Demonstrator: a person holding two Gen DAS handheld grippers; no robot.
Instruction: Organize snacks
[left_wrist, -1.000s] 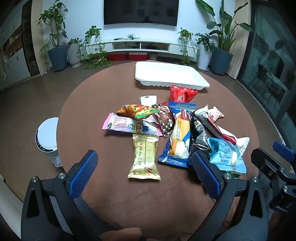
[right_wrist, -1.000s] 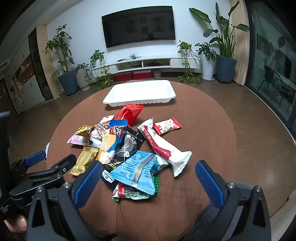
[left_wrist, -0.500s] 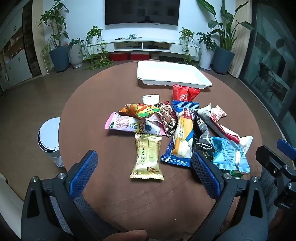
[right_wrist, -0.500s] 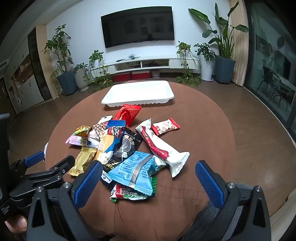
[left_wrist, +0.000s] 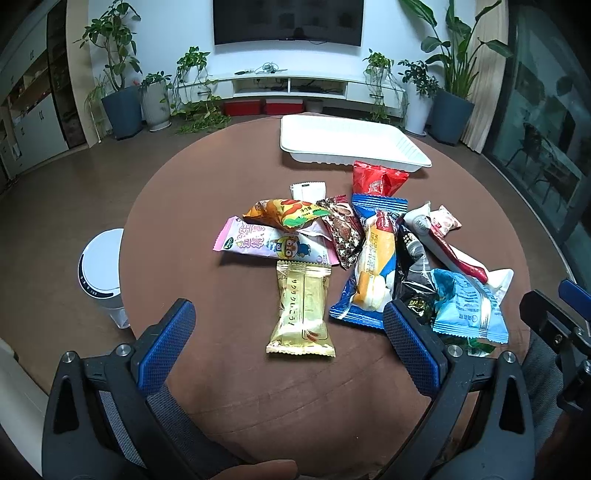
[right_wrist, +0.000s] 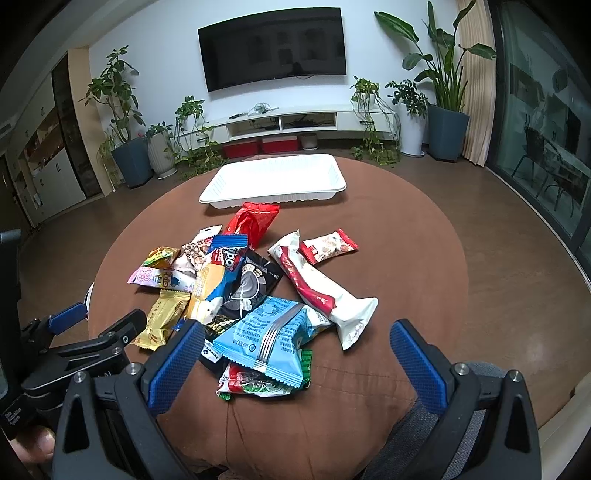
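Observation:
Several snack packets lie heaped mid-table: a gold packet (left_wrist: 301, 312), a pink packet (left_wrist: 269, 245), a blue-and-yellow one (left_wrist: 373, 266), a light blue packet (right_wrist: 269, 328), a long white-and-red bar (right_wrist: 321, 288) and a red bag (right_wrist: 253, 221). An empty white tray (right_wrist: 275, 179) sits behind them at the far edge. My left gripper (left_wrist: 288, 343) is open, nothing between its fingers, just short of the gold packet. My right gripper (right_wrist: 295, 362) is open too, hovering over the near edge beside the light blue packet.
The round table (left_wrist: 207, 206) has a brown cloth. A white bin (left_wrist: 101, 269) stands on the floor to its left. Potted plants (right_wrist: 125, 122), a TV and a low white cabinet (right_wrist: 280, 123) line the back wall. Glass doors are on the right.
Both grippers have drifted slightly; the packets look a touch nearer and lower in the left wrist view. Nothing was picked up or shifted.

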